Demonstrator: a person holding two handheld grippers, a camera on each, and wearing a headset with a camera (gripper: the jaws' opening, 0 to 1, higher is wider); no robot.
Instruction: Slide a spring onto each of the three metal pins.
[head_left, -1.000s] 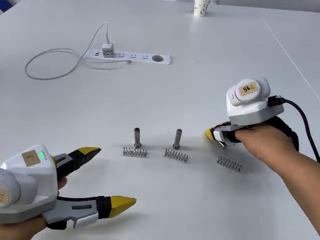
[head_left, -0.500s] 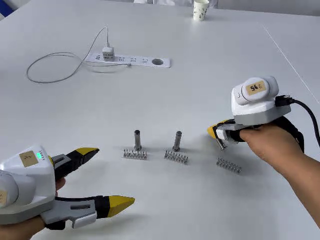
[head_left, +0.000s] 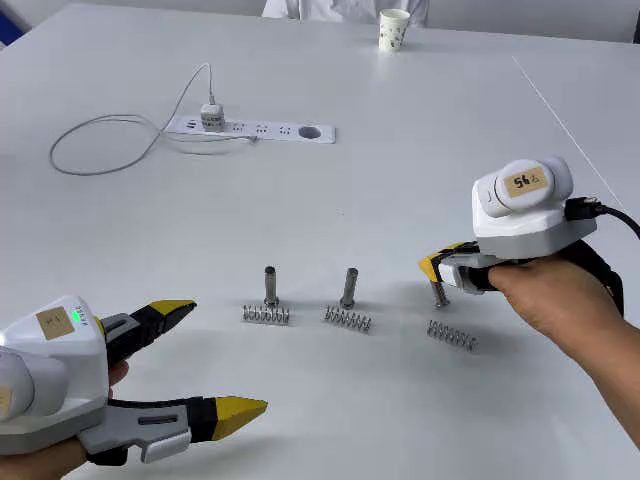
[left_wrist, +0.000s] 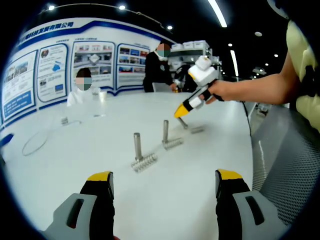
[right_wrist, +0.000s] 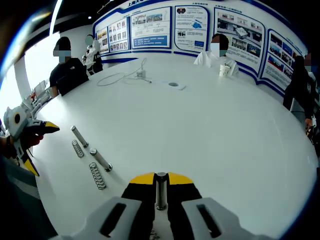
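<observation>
Metal is what has moved: the third pin (head_left: 437, 294), slanted in your right tongs (head_left: 434, 272) a moment ago, now hangs close to upright with its foot at or just above the table (head_left: 400, 180), just behind the right spring (head_left: 451, 336). I judge you are standing it up, so no spring is threaded yet. Those tongs are closed tight on the pin's upper end. The left pin (head_left: 270, 284) and middle pin (head_left: 349, 287) stand in place, with the left spring (head_left: 266, 315) and middle spring (head_left: 347, 320) lying just in front of them. Your left tongs (head_left: 228, 355) gape wide, empty, touching nothing.
</observation>
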